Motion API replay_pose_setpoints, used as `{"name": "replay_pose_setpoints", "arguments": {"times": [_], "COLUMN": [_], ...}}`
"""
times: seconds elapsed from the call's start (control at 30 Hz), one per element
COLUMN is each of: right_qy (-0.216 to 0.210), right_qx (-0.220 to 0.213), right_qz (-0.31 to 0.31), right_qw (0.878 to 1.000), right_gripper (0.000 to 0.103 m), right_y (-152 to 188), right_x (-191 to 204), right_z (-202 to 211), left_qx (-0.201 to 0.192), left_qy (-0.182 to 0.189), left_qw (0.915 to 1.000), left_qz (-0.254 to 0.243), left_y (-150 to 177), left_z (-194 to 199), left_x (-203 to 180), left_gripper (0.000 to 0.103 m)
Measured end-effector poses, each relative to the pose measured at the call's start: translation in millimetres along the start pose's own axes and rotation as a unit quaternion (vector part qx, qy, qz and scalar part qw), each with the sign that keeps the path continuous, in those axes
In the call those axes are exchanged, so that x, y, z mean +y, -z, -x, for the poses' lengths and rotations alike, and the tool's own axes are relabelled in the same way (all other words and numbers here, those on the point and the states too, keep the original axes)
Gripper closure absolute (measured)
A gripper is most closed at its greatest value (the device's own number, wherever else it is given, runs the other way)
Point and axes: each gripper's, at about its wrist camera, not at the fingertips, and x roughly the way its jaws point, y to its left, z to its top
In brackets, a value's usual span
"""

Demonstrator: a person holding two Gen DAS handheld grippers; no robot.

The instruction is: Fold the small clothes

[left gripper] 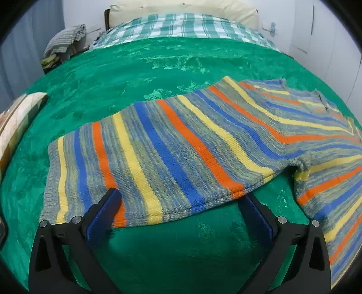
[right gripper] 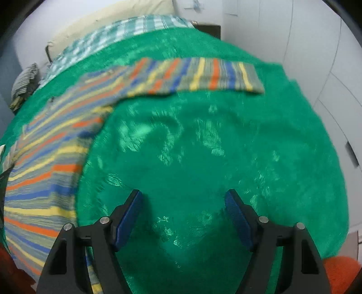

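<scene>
The sweater point(left gripper: 181, 144) lies flat on the green blanket point(left gripper: 135, 67), one sleeve spread aside. The left gripper point(left gripper: 181, 201), jaws wide, sits at the hem; close squarely on one edge layer before lifting. The right gripper point(right gripper: 183, 203), also wide and empty, hovers over bare blanket. Only its view shows the far sleeve point(right gripper: 203, 77).

A bed covered by a plush green blanket point(left gripper: 135, 74) carries a striped knit sweater point(left gripper: 172, 147) spread flat, one sleeve reaching ahead of the right tongs point(right gripper: 183, 199). Beyond lie a checked sheet point(left gripper: 181, 24) and cream pillow point(left gripper: 181, 9).
</scene>
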Motion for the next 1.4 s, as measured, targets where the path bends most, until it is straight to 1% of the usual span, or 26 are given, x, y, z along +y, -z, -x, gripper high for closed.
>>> {"name": "replay_pose_setpoints", "arguments": {"times": [0.07, 0.1, 0.2, 0.3, 0.6, 1.3, 1.4], "right_qy": [0.011, 0.016, 0.025, 0.025, 0.034, 0.026, 0.025], "right_qx": [-0.002, -0.002, -0.007, -0.010, -0.010, -0.038, -0.037], "right_qz": [0.013, 0.017, 0.030, 0.027, 0.027, 0.027, 0.028], "right_qw": [1.000, 1.000, 0.999, 0.999, 0.999, 0.999, 0.999], "right_gripper": [0.018, 0.014, 0.006, 0.001, 0.001, 0.000, 0.000], "right_y": [0, 1, 4, 3, 5, 15, 15], "right_x": [6, 8, 14, 14, 18, 16, 16], "right_z": [-3, -5, -11, -15, -16, -14, -14], "left_qx": [-0.001, -0.001, -0.001, -0.001, 0.000, 0.000, 0.000], "left_qy": [-0.006, -0.005, -0.001, -0.002, -0.002, -0.003, -0.003], "left_qw": [1.0000, 1.0000, 1.0000, 1.0000, 1.0000, 1.0000, 1.0000], "left_qz": [-0.005, -0.004, -0.002, -0.002, -0.003, -0.003, -0.003], "left_y": [1, 2, 4, 6, 5, 5, 5], "left_z": [3, 6, 7, 5, 6, 5, 5], "left_x": [1, 5, 3, 2, 2, 2, 8], "left_gripper": [0.000, 0.000, 0.000, 0.000, 0.000, 0.000, 0.000]}}
